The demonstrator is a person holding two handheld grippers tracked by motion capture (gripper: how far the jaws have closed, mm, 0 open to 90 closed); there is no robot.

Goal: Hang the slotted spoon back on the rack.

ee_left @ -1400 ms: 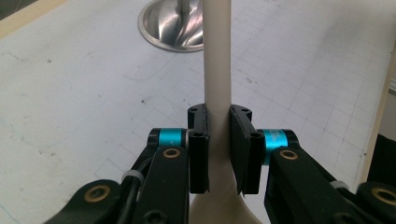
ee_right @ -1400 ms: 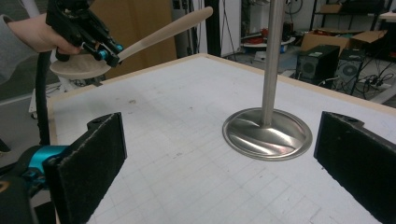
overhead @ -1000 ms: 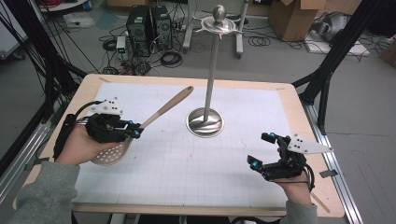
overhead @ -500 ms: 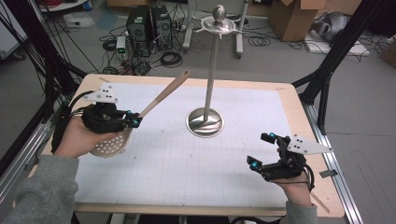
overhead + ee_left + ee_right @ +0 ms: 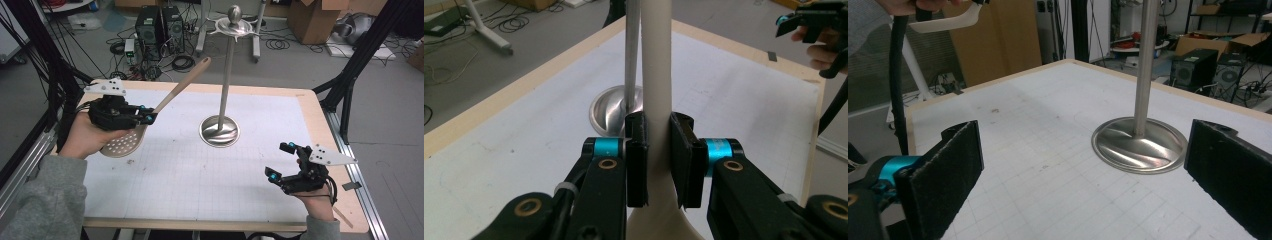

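Note:
A cream slotted spoon [image 5: 176,92] is held at the neck of its handle by my left gripper [image 5: 148,118], which is shut on it above the table's left side. The perforated bowl [image 5: 120,144] hangs low by the hand, and the handle slants up and to the right toward the steel stand [image 5: 219,131]. In the left gripper view the handle [image 5: 656,75] runs up between the two pads [image 5: 636,160], with the stand's base [image 5: 611,105] behind it. My right gripper [image 5: 280,161] is open near the front right, with nothing between its pads [image 5: 943,165].
The stand's thin pole rises to a disc and knob [image 5: 234,15] at the top. A white grid mat [image 5: 200,175] covers the wooden table [image 5: 320,120]. Computer cases, cables and boxes lie on the floor behind the table.
The left gripper has risen with the spoon, and the handle tip now points higher toward the stand's pole. The right gripper has stayed where it was.

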